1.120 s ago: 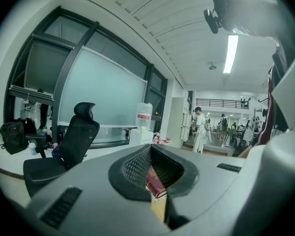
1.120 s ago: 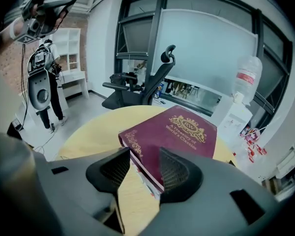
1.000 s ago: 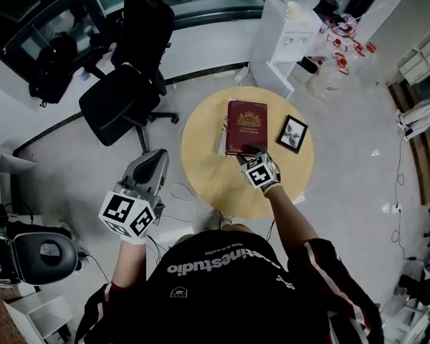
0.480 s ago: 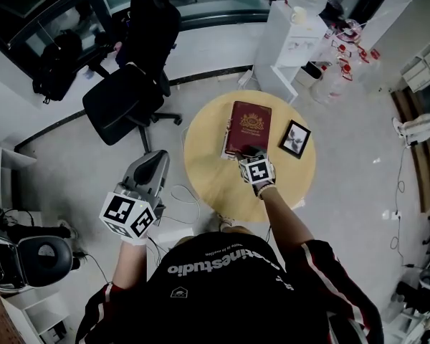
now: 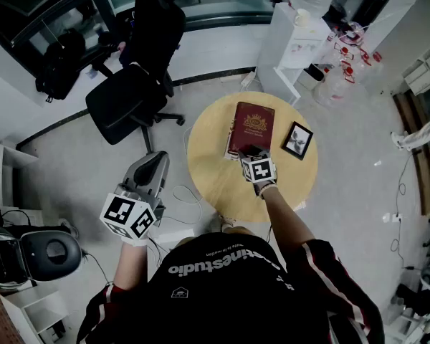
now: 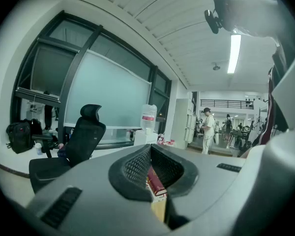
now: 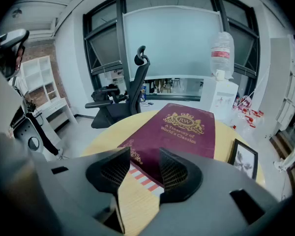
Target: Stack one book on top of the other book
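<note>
A maroon hardcover book [image 5: 252,126] [image 7: 179,132] lies flat on a second book, white with red stripes [image 7: 140,177], which shows as a sliver at its left edge [image 5: 228,136]. Both rest on the round wooden table [image 5: 215,170]. My right gripper [image 5: 249,151] [image 7: 141,159] is at the stack's near edge, tilted down, jaws apart; the book corner shows between them and the pads do not press on it. My left gripper [image 5: 158,162] [image 6: 150,168] hangs off the table to the left, shut on nothing, with the books [image 6: 155,181] seen far off through its slit.
A small black picture frame [image 5: 298,140] [image 7: 243,159] lies on the table right of the books. A black office chair [image 5: 129,99] stands on the floor at the left. A white cabinet with a water bottle [image 5: 294,41] is behind the table. Cables [image 5: 183,192] trail on the floor.
My right gripper has rolled a little at the near edge of the books. The books, the frame and my left gripper have stayed put.
</note>
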